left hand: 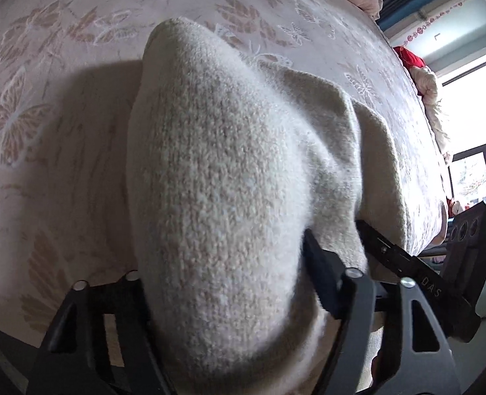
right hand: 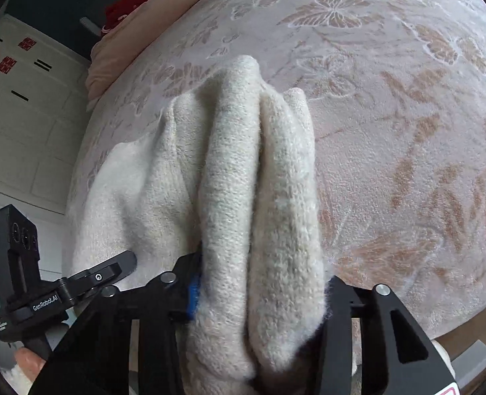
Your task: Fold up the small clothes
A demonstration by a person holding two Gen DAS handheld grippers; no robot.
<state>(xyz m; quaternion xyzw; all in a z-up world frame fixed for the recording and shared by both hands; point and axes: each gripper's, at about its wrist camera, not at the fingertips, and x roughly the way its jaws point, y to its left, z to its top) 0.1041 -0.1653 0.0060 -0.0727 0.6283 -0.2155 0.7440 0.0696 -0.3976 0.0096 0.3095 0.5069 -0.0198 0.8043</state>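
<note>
A cream knitted garment (left hand: 216,171) hangs bunched over a pink bed cover with butterfly patterns (left hand: 62,65). My left gripper (left hand: 223,283) is shut on one thick fold of it, which fills the space between the black fingers (left hand: 322,270). In the right wrist view the same cream knit (right hand: 253,181) lies in two rolled folds, and my right gripper (right hand: 259,293) is shut on them. The other gripper shows at the edge of each view (left hand: 424,283) (right hand: 88,279). The fingertips are hidden by the cloth.
The bed cover (right hand: 391,131) stretches wide around the garment. A pink pillow or quilt (right hand: 118,52) lies at the bed's far edge, with something red (left hand: 407,57) beside it. A bright window (left hand: 473,115) is to the right, white cabinets (right hand: 22,115) to the left.
</note>
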